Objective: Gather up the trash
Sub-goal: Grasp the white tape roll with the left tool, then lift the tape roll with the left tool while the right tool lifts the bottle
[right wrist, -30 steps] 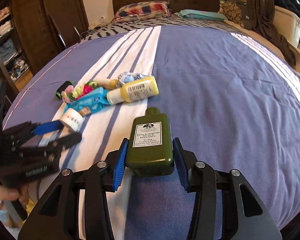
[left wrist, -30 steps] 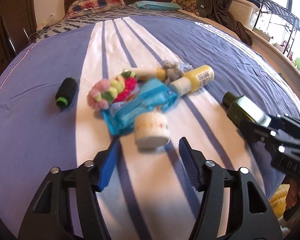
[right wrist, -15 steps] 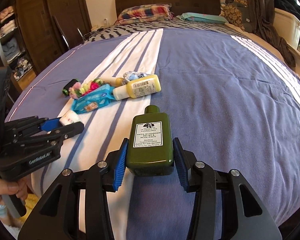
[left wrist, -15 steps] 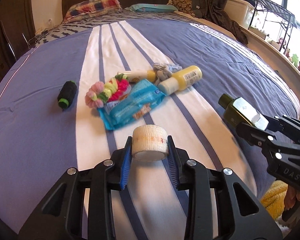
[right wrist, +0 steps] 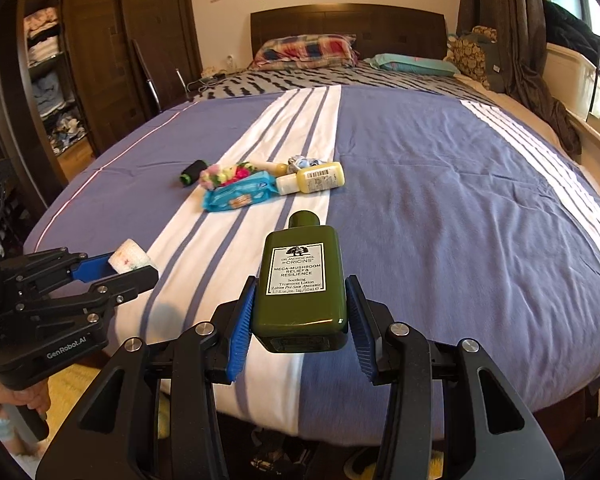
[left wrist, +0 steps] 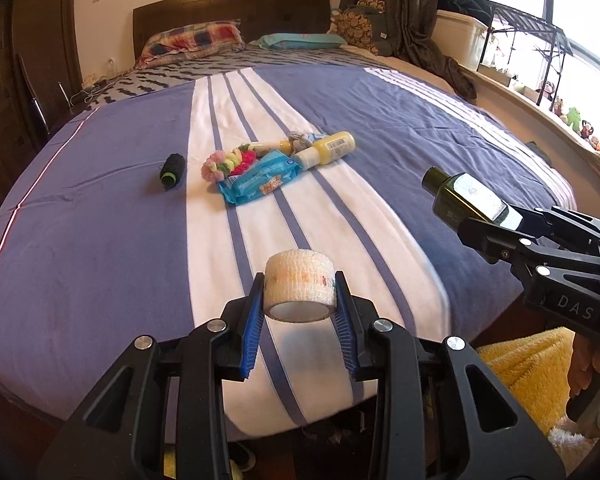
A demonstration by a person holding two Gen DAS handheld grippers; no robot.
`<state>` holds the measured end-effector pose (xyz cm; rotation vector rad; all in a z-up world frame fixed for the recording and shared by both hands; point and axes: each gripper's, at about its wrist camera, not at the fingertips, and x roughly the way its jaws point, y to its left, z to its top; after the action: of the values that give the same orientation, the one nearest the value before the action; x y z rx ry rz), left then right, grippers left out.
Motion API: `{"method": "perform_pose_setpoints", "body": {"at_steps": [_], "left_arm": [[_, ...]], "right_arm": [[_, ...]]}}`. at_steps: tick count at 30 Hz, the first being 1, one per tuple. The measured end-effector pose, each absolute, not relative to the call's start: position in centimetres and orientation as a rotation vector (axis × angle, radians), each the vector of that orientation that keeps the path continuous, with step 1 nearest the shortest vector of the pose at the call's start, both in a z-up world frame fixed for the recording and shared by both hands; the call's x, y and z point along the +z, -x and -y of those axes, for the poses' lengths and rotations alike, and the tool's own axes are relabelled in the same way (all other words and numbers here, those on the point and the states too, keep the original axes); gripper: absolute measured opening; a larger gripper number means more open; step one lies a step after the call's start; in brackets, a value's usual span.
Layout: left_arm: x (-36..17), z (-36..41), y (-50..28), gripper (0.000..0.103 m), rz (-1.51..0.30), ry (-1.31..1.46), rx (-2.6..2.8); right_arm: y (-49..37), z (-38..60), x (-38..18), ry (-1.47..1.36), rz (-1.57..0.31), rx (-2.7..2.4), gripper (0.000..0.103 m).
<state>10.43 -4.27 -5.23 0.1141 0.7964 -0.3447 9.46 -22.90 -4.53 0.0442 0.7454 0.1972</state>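
Observation:
My left gripper is shut on a white bandage roll, lifted above the foot of the bed; the right wrist view shows the same roll at its left. My right gripper is shut on a dark green lotion bottle, also raised, which the left wrist view shows at its right. On the striped bedspread farther back lie a blue wipes packet, a yellow bottle, a pink and green scrunchie, a black thread spool and a small grey-blue cloth.
Pillows and a dark headboard close the far end of the bed. A window ledge with small toys runs along the right. A wardrobe stands left. A yellow rug lies on the floor below the bed's foot.
My left gripper closed on the bandage roll, lifted it and drew back toward the foot of the bed. My right gripper, still holding the green bottle, pulled back and up too.

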Motion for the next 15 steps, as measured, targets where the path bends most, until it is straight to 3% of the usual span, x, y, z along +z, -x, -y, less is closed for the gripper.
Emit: {"method": "perform_pose_setpoints", "body": {"at_steps": [15], "left_arm": [[-6.6, 3.0, -2.1, 0.031, -0.795, -0.077, -0.365]], "right_arm": [[-0.9, 22.5, -5.8, -0.064, -0.747, 0.244, 0.044]]}}
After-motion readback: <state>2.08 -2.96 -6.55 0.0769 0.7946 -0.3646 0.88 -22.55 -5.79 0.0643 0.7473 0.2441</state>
